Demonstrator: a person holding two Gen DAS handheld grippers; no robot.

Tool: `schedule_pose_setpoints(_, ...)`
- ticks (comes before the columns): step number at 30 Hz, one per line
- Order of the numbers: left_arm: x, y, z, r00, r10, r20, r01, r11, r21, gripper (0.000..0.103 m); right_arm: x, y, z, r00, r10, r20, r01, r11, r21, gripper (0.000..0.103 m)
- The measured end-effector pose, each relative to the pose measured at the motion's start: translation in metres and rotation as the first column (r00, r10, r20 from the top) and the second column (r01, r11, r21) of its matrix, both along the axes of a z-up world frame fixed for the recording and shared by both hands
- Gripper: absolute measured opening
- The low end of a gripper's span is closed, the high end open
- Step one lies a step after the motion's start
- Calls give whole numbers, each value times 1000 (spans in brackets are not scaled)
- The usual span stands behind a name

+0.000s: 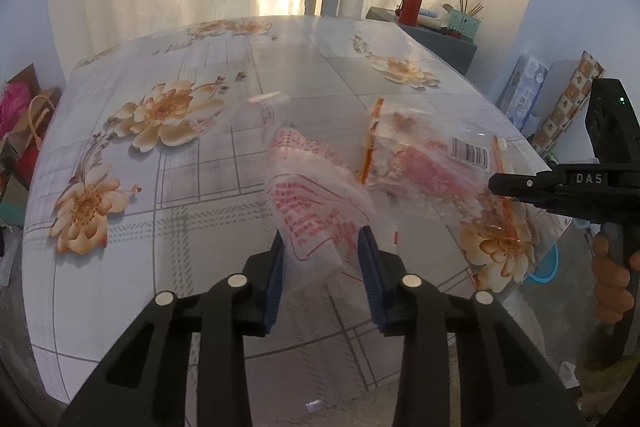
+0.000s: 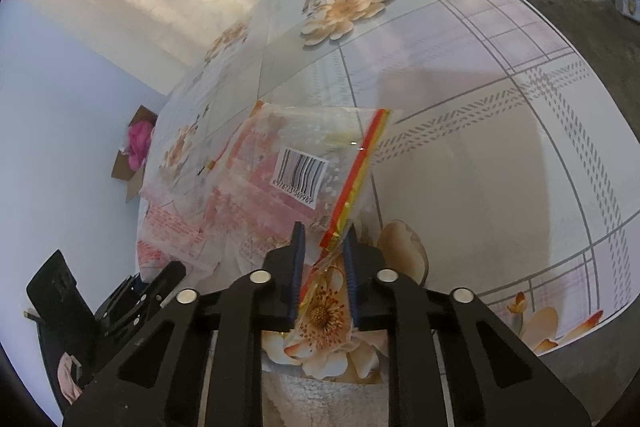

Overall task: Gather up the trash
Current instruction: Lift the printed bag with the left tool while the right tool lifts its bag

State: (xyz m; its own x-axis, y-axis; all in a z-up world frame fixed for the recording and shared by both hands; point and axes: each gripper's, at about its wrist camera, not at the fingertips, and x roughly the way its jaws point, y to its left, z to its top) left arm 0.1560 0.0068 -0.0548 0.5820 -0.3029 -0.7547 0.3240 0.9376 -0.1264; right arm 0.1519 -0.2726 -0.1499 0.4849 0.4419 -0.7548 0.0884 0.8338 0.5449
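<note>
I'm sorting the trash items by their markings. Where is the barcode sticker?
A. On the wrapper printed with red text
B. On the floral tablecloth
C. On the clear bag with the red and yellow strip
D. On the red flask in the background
C: the barcode sticker sits on the clear bag, close to its red and yellow strip; the right gripper has that bag's edge between its fingers.

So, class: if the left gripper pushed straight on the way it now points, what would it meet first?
The left gripper already has the crumpled red-printed plastic wrapper between its fingers, so that comes first. Beyond it lies the flowered tabletop, probably next, though depth is hard to judge.
</note>
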Motion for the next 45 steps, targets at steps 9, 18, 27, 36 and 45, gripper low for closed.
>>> schedule_pose_setpoints(9,0,0,7,999,14,30,-14,1000,-4,24,-7,-7,5,999,-35,22,35,999,37,7)
schedule_pose_setpoints(18,-9,-3,22,996,12,90,-14,1000,25,23,-14,-19,19,996,-64,62,61,997,41,3)
schedule_pose_setpoints(27,-17,-3,34,990,9,143,-15,999,44,23,-23,-30,30,992,-86,92,82,996,48,2)
schedule_pose_setpoints(36,-24,-1,40,985,9,170,-19,998,56,23,-33,-38,40,988,-103,111,98,994,51,2)
schedule_pose_setpoints(45,-28,0,46,982,9,191,-21,998,61,24,-40,-42,47,986,-108,129,102,993,58,2)
